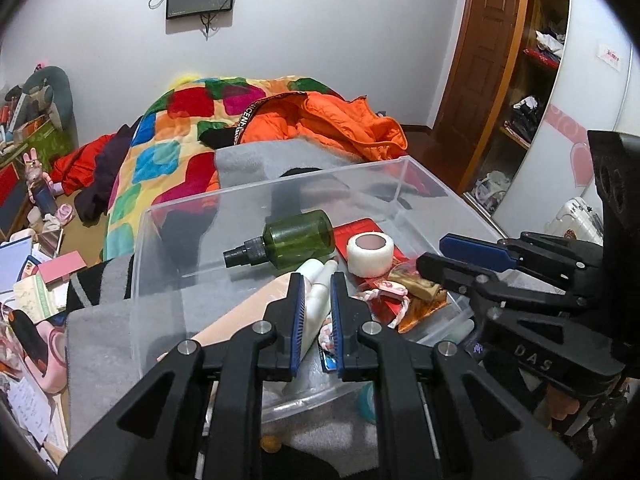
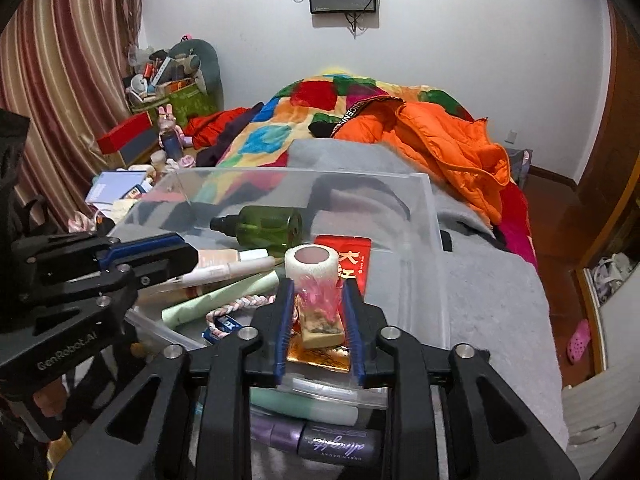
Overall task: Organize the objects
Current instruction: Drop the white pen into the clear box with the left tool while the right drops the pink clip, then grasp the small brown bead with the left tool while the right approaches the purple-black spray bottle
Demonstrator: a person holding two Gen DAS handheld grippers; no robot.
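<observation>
A clear plastic box (image 1: 400, 162) (image 2: 304, 178) stands on a grey blanket. Inside lie a green spray bottle (image 1: 298, 238) (image 2: 268, 226), a white tape roll (image 1: 370, 254) (image 2: 314, 262), a red packet (image 1: 356, 230) (image 2: 356, 260) and a braided cord (image 2: 240, 306). My left gripper (image 1: 318, 320) (image 2: 194, 256) reaches over the box's near wall, shut on a slim white tube (image 1: 318, 298) (image 2: 232, 269). My right gripper (image 2: 319, 320) (image 1: 434, 256) hangs over the box's near right corner. A pink-wrapped snack packet (image 2: 320, 312) (image 1: 416, 286) lies between its pads, which stand slightly apart from it.
A pale green tube (image 2: 216, 300) lies in the box. A mint tube (image 2: 304, 406) and a purple tube (image 2: 320, 440) lie outside its near wall. Behind are a patchwork quilt (image 1: 168, 152) and an orange jacket (image 1: 328, 120). Clutter crowds the left side; a wardrobe (image 1: 532, 92) stands at the right.
</observation>
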